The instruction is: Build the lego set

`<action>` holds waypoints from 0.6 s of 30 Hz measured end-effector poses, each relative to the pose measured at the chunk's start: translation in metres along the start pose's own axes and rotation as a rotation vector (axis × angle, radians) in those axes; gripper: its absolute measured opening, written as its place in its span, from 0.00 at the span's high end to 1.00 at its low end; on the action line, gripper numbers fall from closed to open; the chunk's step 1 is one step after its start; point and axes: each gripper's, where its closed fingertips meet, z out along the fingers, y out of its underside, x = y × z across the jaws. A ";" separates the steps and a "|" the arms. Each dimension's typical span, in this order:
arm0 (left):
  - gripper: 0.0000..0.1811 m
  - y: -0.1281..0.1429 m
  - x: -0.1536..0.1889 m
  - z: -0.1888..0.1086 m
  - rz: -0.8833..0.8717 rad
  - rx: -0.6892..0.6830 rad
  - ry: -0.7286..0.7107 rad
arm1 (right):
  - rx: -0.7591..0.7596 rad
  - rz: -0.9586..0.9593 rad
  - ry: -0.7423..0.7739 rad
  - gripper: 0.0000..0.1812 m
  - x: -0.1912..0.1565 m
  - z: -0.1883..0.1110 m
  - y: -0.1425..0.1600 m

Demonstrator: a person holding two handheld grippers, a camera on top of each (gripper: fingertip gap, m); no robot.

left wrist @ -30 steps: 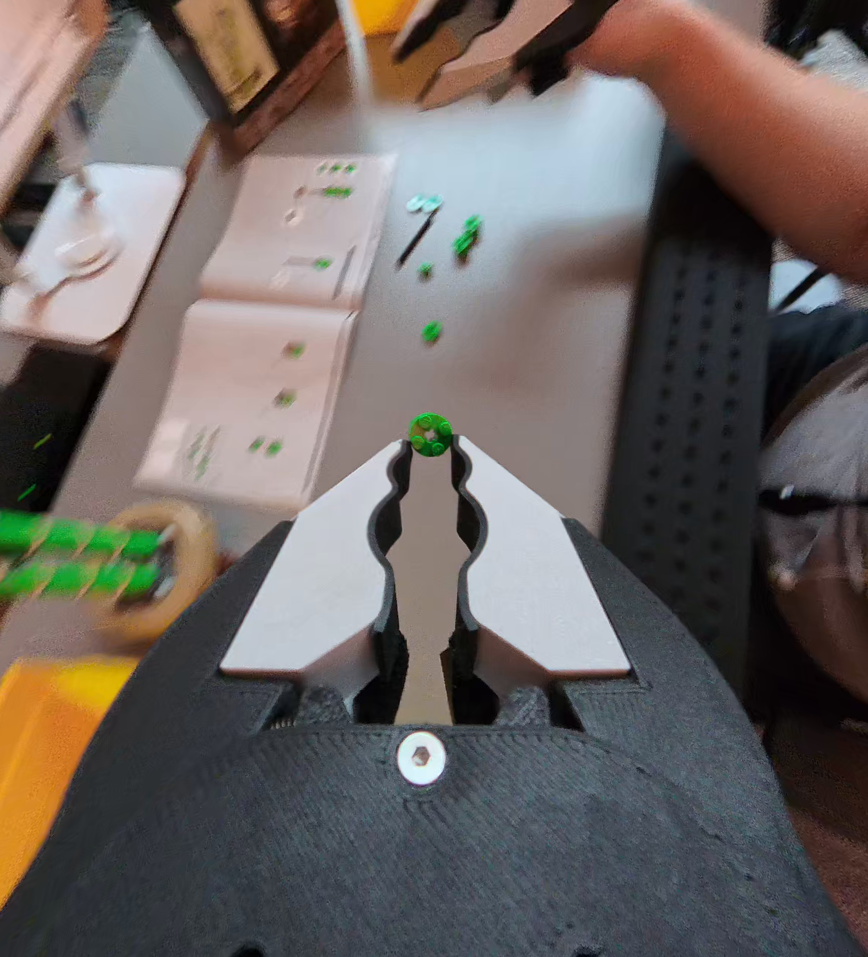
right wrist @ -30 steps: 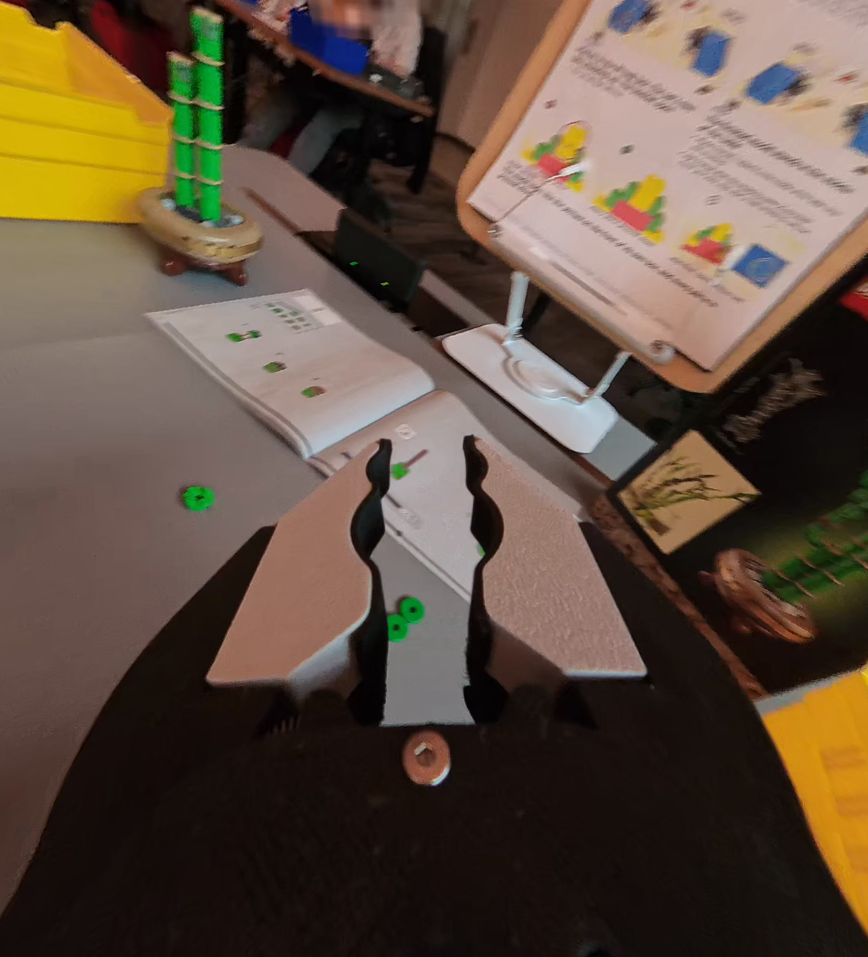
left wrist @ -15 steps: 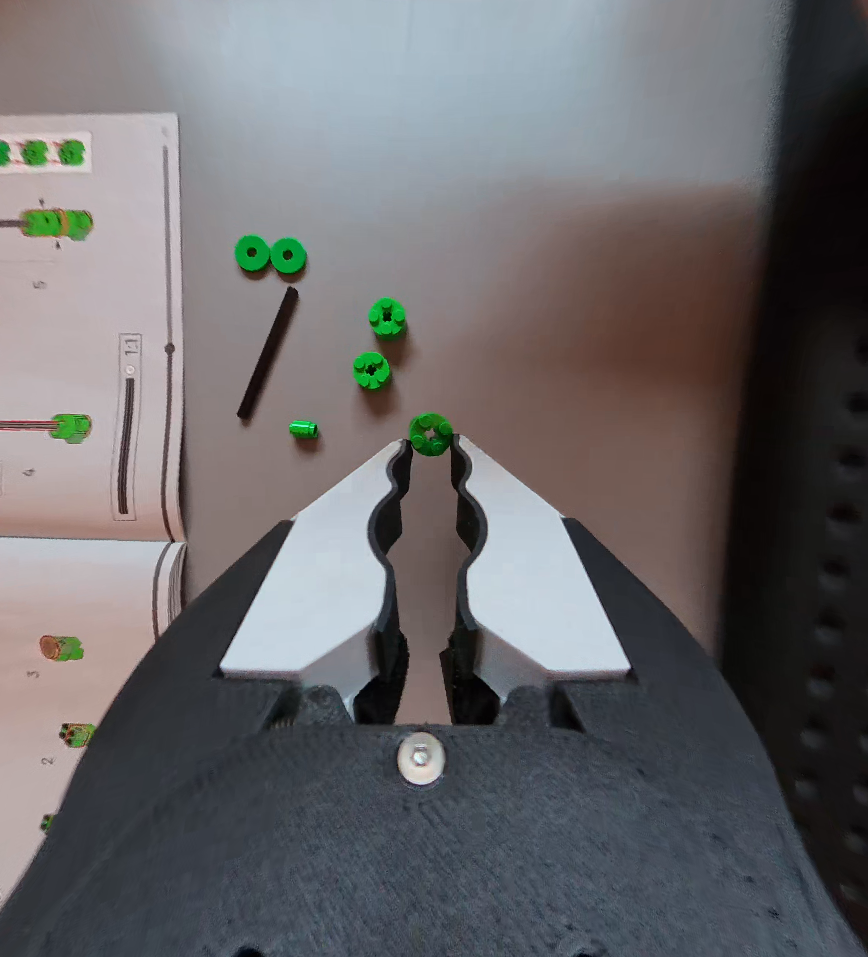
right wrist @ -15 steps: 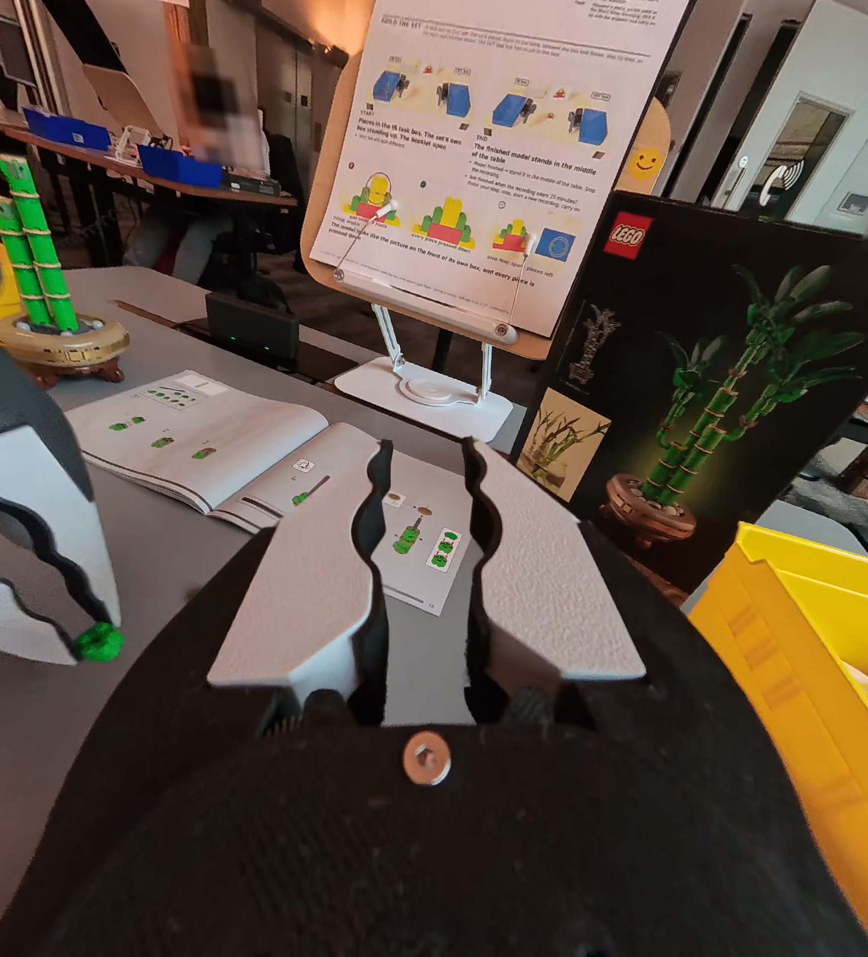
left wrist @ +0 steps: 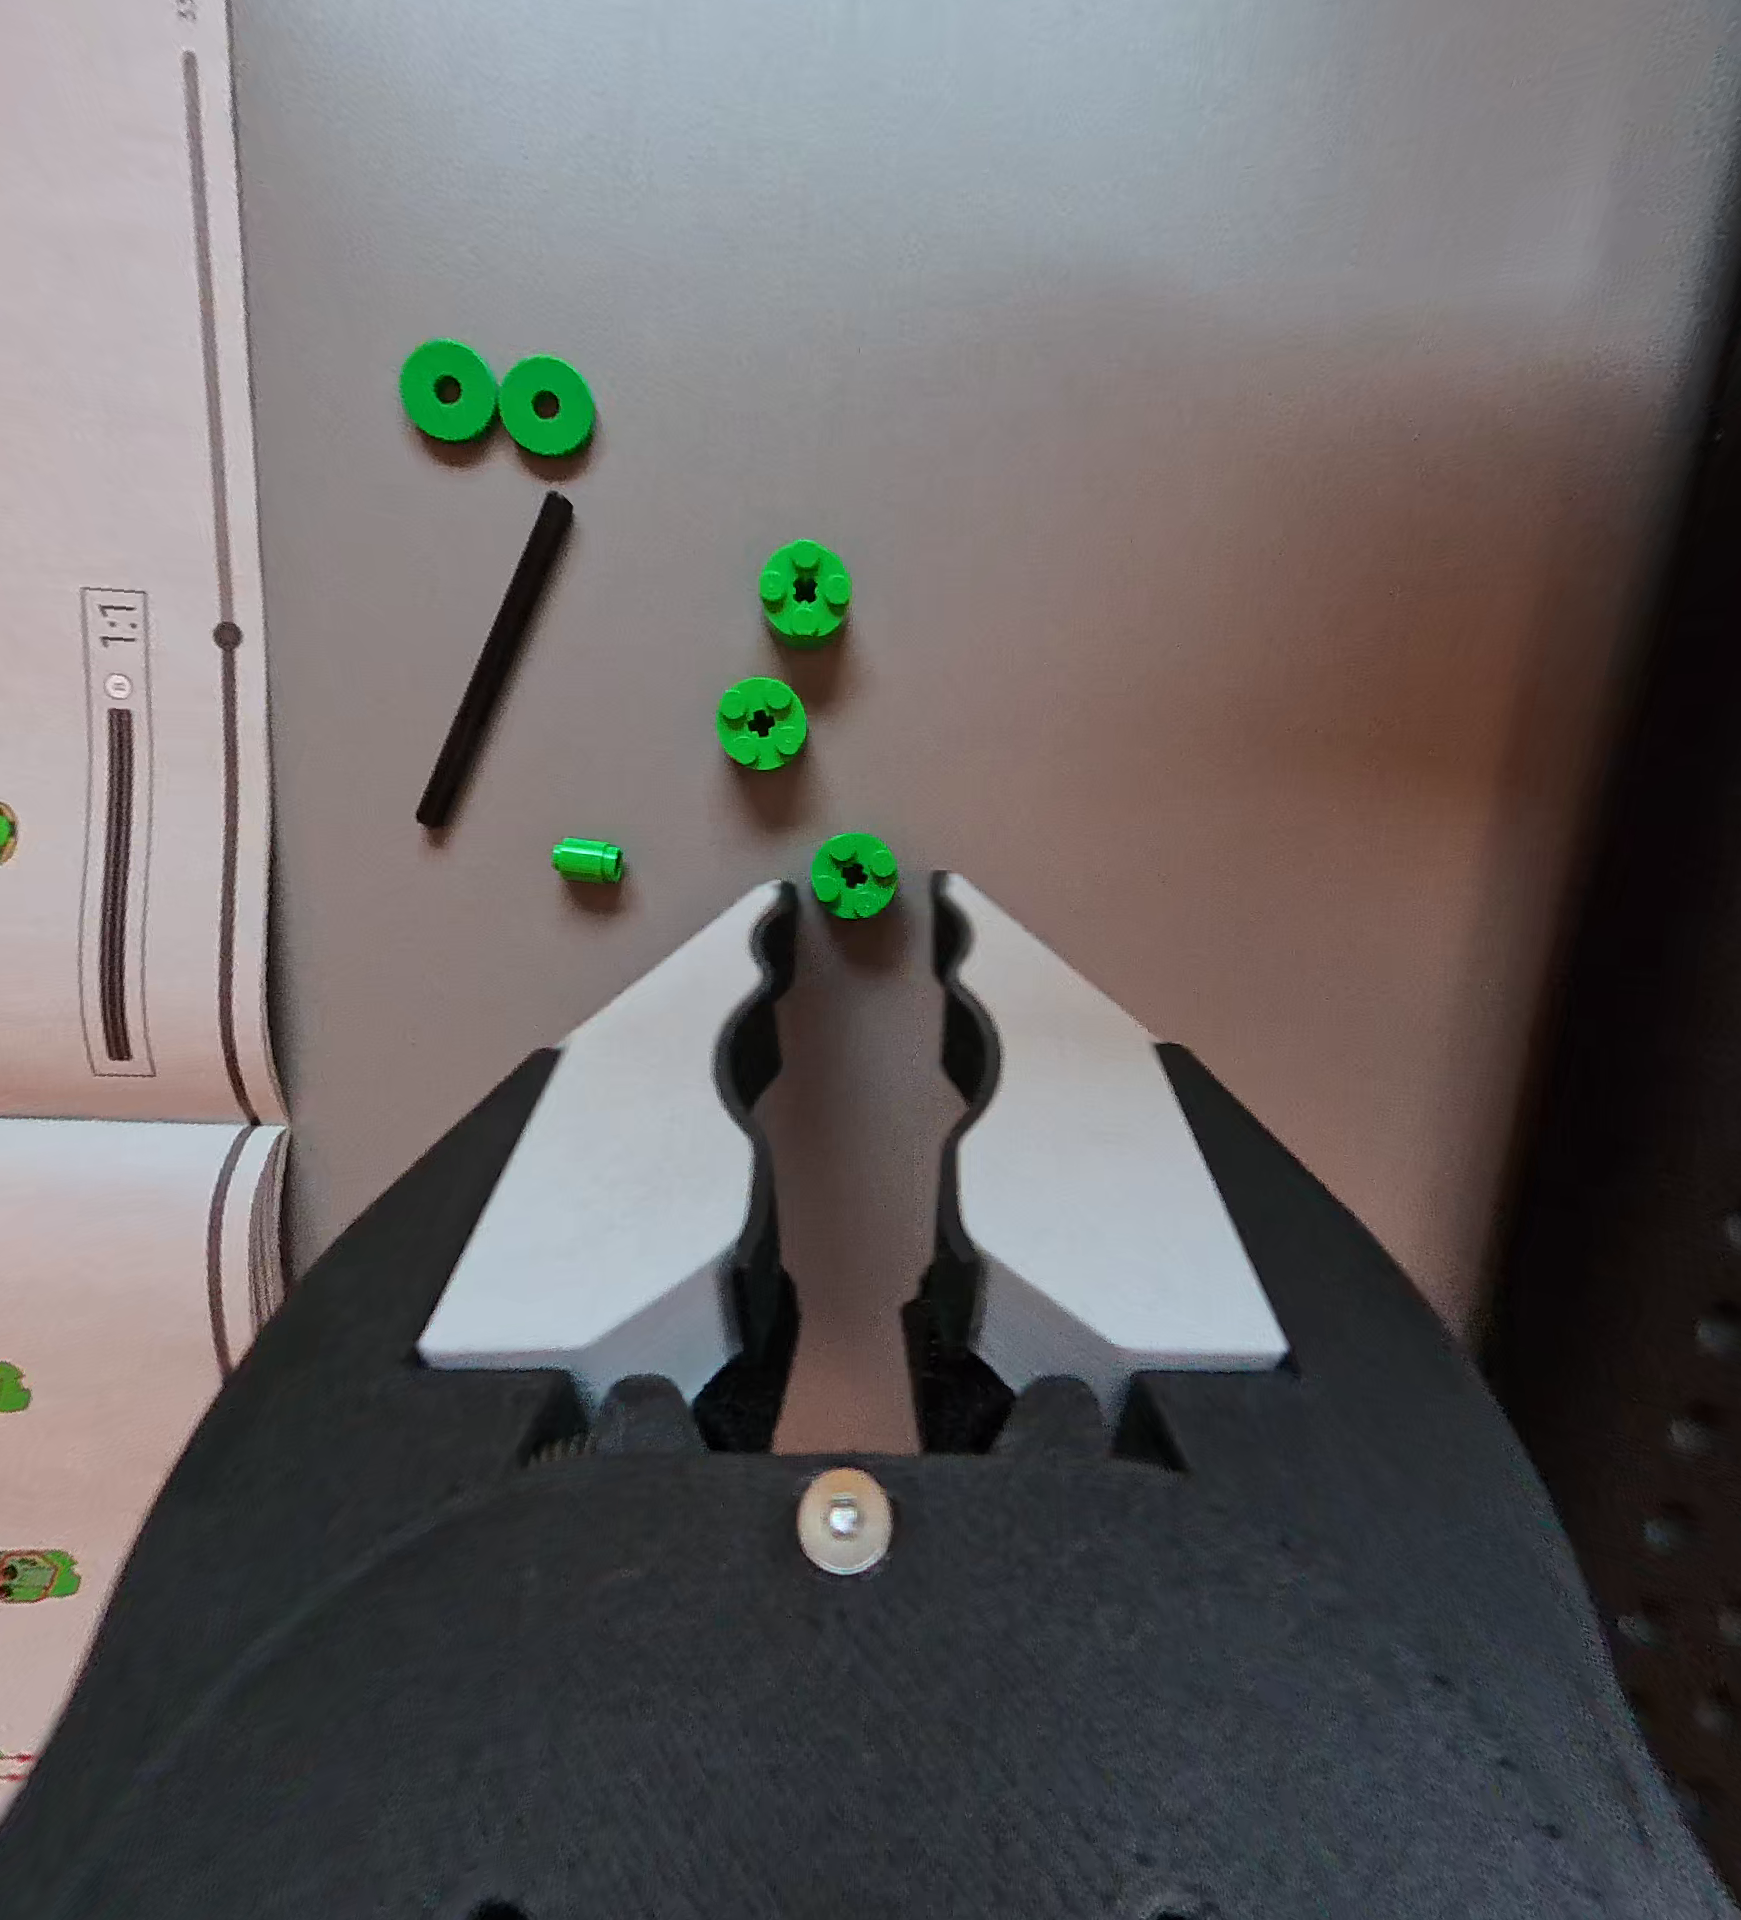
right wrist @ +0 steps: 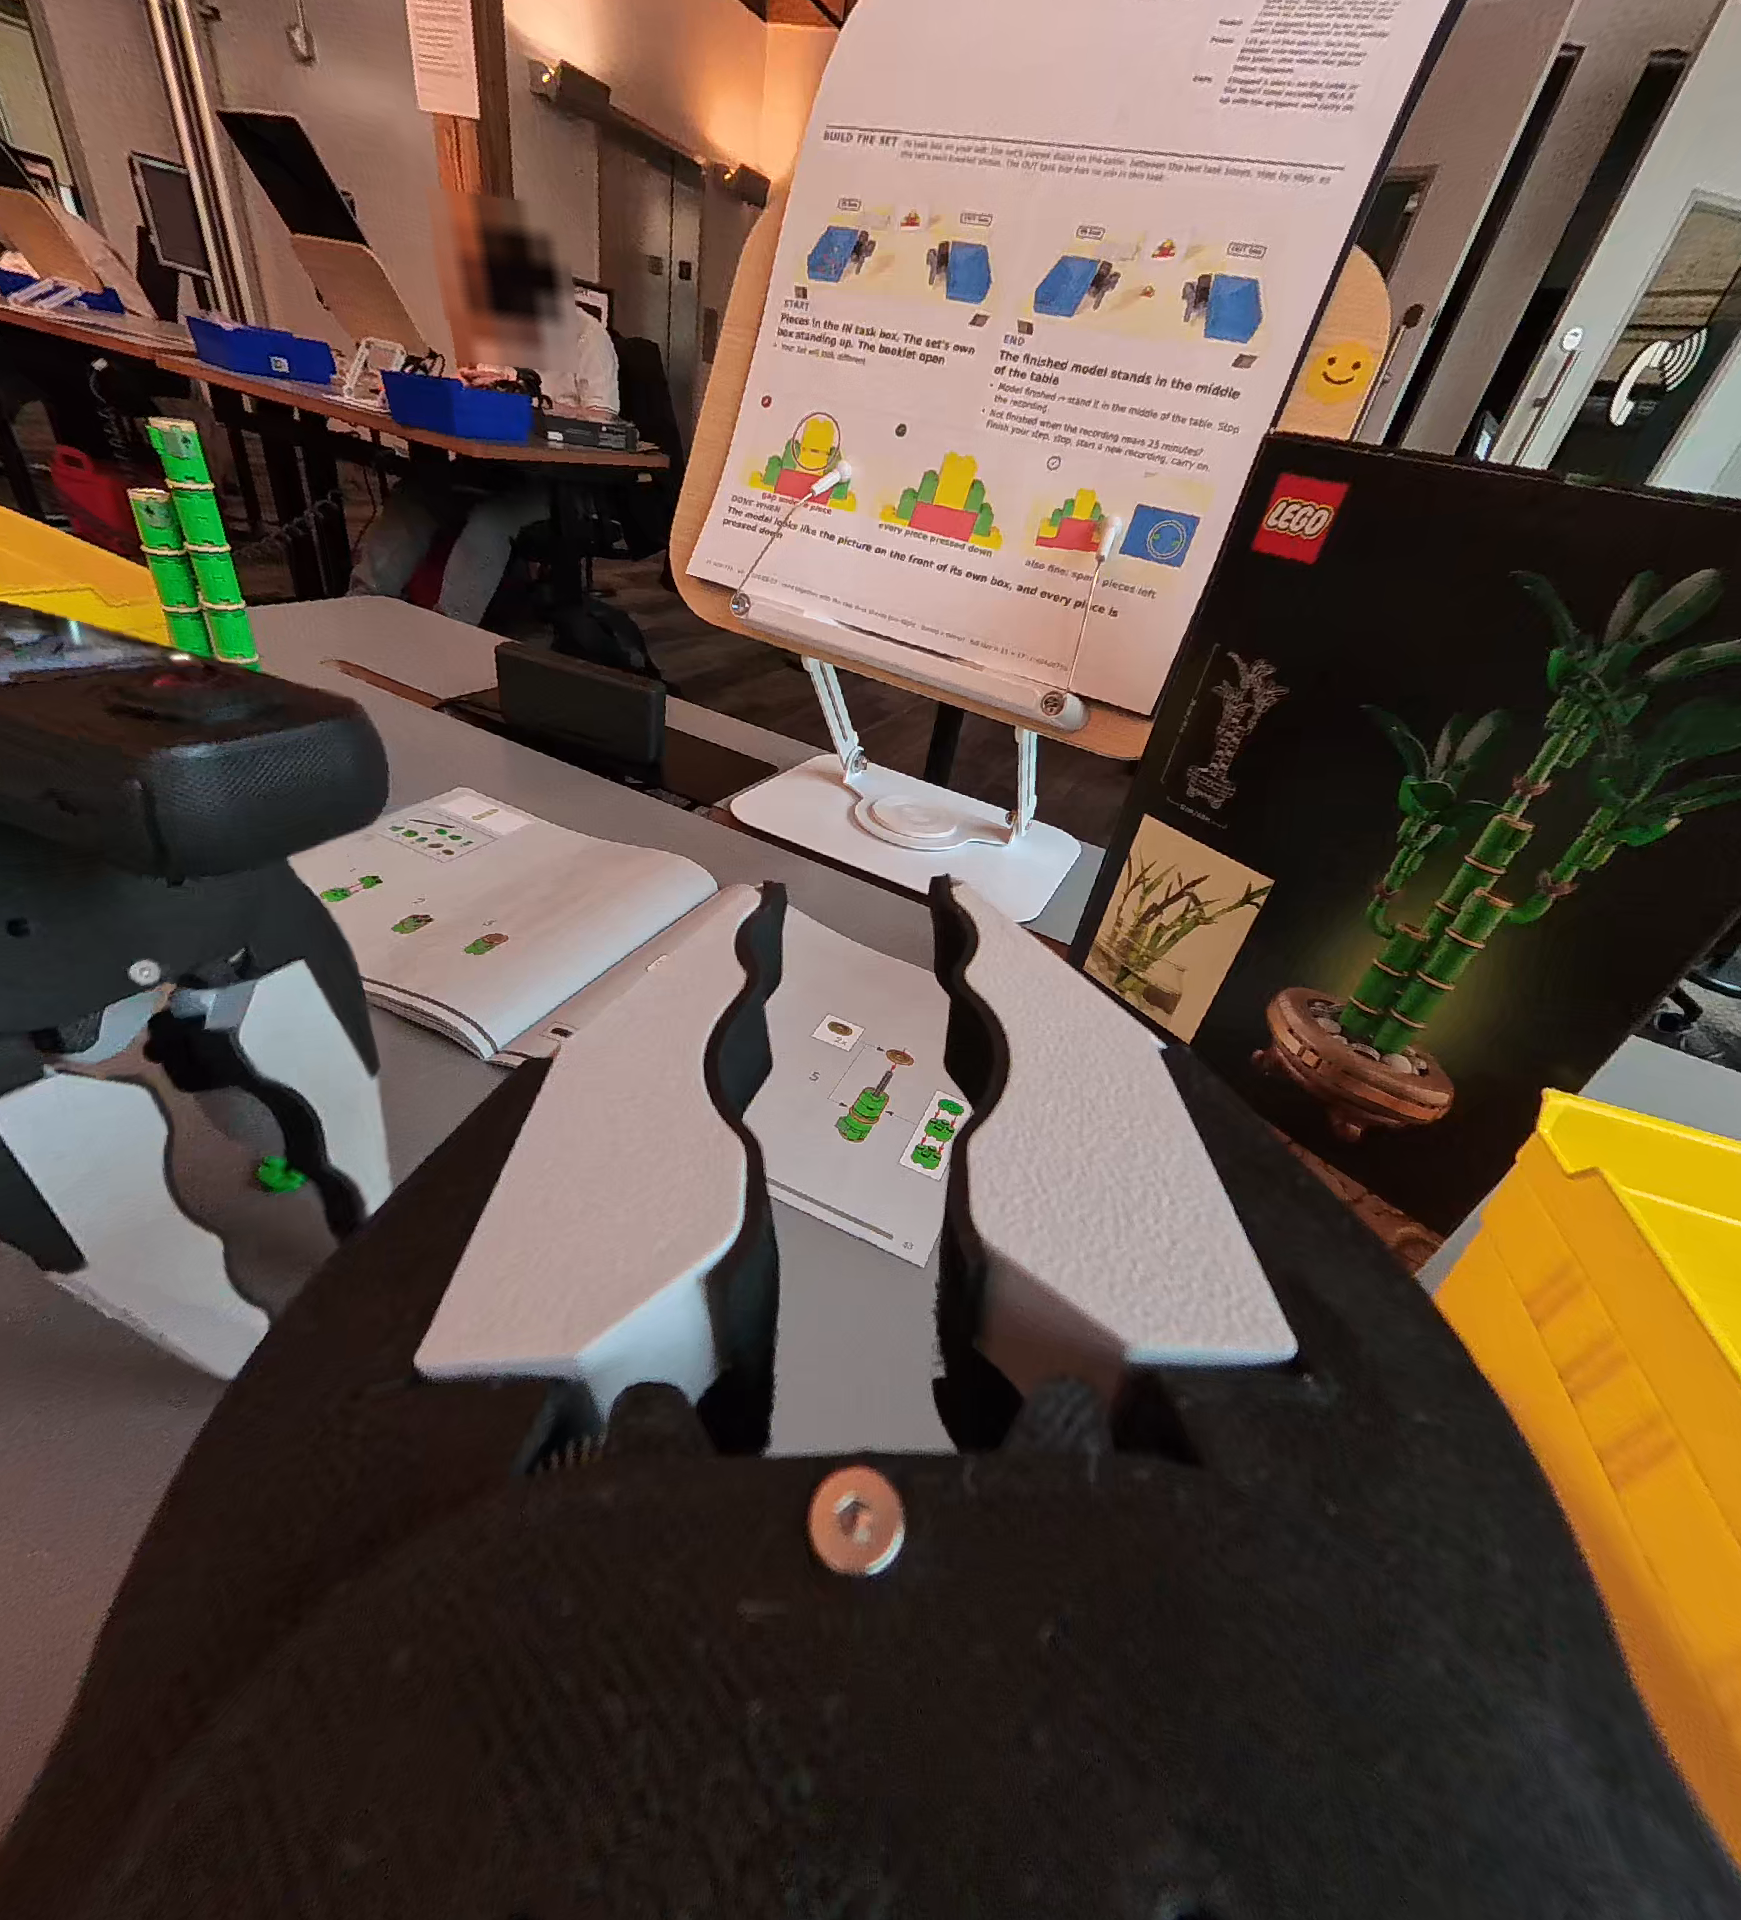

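My left gripper point(left wrist: 863, 883) is open, pointing down at the grey table point(left wrist: 1157, 520). A green round brick point(left wrist: 853, 876) lies on the table between its tips, touching neither jaw. Two more green round bricks point(left wrist: 762, 722) point(left wrist: 805, 590) lie just beyond it. Farther left are a small green cylinder point(left wrist: 587, 860), a black axle point(left wrist: 495, 660) and two flat green round tiles point(left wrist: 447, 390) point(left wrist: 546, 405). My right gripper point(right wrist: 853, 894) is open and empty above the open instruction booklet point(right wrist: 533, 904). The left gripper also shows in the right wrist view point(right wrist: 222, 1195).
The booklet point(left wrist: 66, 623) lies left of the parts. A black perforated mat point(left wrist: 1728, 1247) borders the table on the right. Built green stalks point(right wrist: 191, 551), a sheet on a white stand point(right wrist: 1001, 364), the set's box point(right wrist: 1468, 831) and a yellow bin point(right wrist: 1676, 1351) stand around. There is about 20 cm between the tips of the two grippers. Measured from the fingertips, the small green cylinder point(left wrist: 587, 860) is 4 cm or so from the left gripper and 20 cm from the right.
My left gripper carried the green round brick over to the other parts, lowered and opened, and the brick now lies free on the table. My right gripper lifted and tilted up.
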 end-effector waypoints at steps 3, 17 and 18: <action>0.77 -0.011 0.004 -0.026 -0.062 0.131 0.035 | 0.010 -0.001 -0.003 0.84 -0.001 -0.003 -0.002; 0.80 0.257 -0.014 -0.415 -0.533 0.945 -0.896 | 0.007 -0.029 -0.093 0.81 -0.033 0.007 -0.006; 0.79 0.282 -0.011 -0.422 -0.577 0.944 -0.909 | -0.007 -0.047 -0.100 0.81 -0.036 0.009 -0.003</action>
